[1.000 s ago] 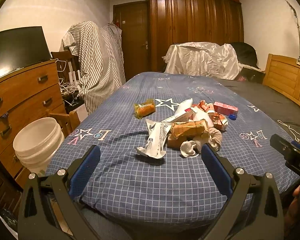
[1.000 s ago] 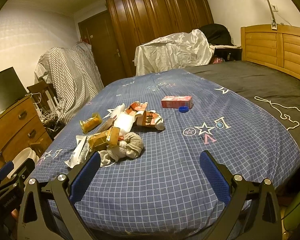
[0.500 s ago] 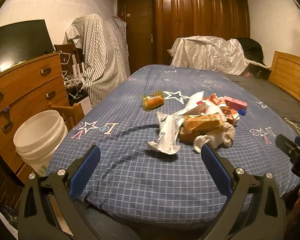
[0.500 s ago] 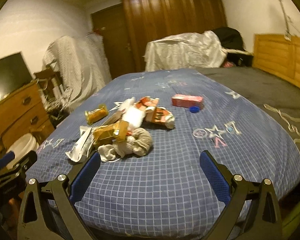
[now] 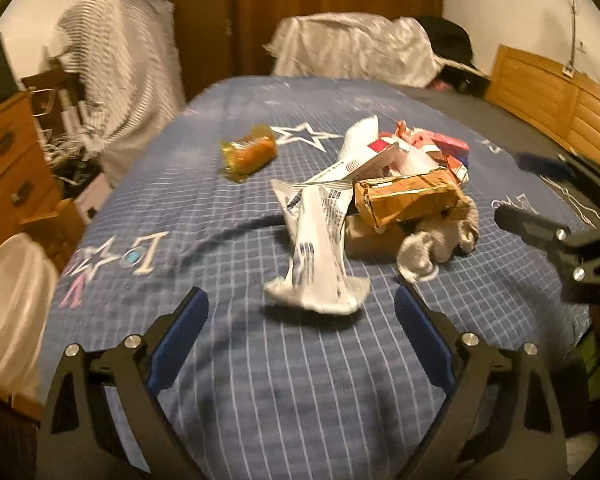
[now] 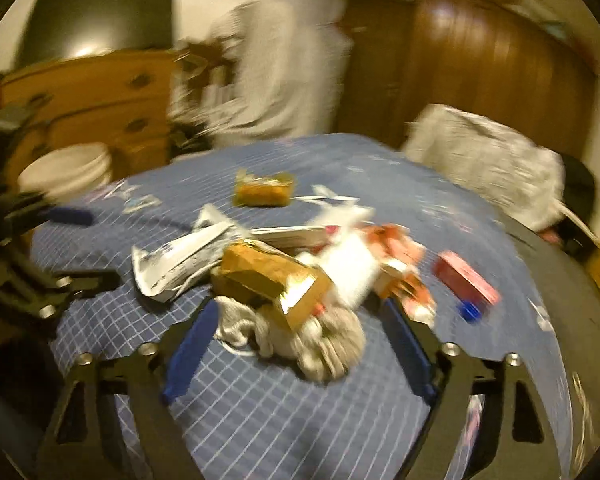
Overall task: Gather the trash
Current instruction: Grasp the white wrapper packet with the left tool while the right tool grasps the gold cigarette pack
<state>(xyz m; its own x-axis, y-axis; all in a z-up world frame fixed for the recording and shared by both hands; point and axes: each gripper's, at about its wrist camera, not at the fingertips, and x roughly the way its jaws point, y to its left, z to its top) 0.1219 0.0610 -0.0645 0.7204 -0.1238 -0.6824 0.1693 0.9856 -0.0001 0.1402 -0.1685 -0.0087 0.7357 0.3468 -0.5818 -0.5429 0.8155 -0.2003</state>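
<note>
A heap of trash lies on the blue checked bedspread (image 5: 260, 392). It holds a white crumpled wrapper (image 5: 318, 248), a brown-gold packet (image 5: 404, 198) (image 6: 272, 276), a grey crumpled cloth (image 6: 324, 340) and red-white cartons (image 6: 400, 268). An orange snack pack (image 5: 248, 154) (image 6: 266, 190) lies apart, as do a pink box (image 6: 466, 278) and a blue cap (image 6: 470, 312). My left gripper (image 5: 302, 328) is open and empty just short of the white wrapper. My right gripper (image 6: 300, 332) is open, its fingers either side of the grey cloth.
A white bucket (image 6: 66, 172) stands on the floor beside the bed, near a wooden dresser (image 6: 100, 100). A wardrobe (image 6: 480, 72), clothes draped over a chair (image 5: 116, 80) and a wooden headboard (image 5: 552, 96) surround the bed. The right gripper shows at the right in the left wrist view (image 5: 560, 232).
Both grippers have moved forward toward the heap. The right one swung left and now straddles the grey cloth; the left one is close to the white wrapper. Both views are motion-blurred.
</note>
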